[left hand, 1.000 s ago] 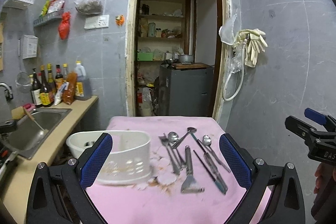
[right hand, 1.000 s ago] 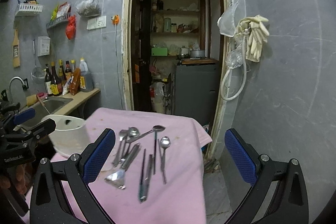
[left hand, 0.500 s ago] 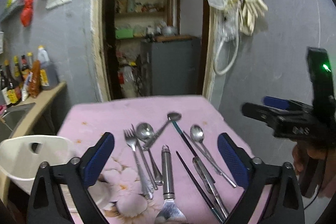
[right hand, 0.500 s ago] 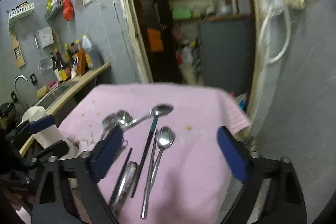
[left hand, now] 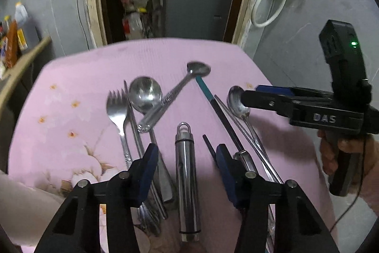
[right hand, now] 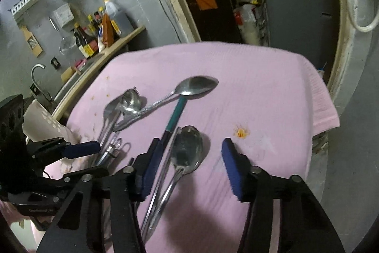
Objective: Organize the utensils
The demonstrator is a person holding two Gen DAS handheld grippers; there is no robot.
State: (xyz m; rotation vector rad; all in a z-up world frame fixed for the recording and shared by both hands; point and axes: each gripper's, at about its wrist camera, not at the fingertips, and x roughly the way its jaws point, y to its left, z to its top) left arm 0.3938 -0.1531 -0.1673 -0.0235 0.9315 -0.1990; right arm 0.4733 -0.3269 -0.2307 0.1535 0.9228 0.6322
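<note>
We look down steeply from the left wrist camera, close over the pink-clothed tabletop point(left hand: 78, 77), past the black, blue-padded left tongs point(left hand: 187, 166) toward a doorway. Our right wrist camera sits just to the right, equally near, tilted down past the right tongs point(right hand: 189, 158). Both views share the scattered steel cutlery, including the teal-handled chopstick point(left hand: 205, 89) point(right hand: 175, 114), and each catches the other tongs.

A pink cloth point(left hand: 78, 77) covers the table, strewn with spoons point(left hand: 145, 93), a fork point(left hand: 117, 110) and chopsticks point(left hand: 227, 125).
</note>
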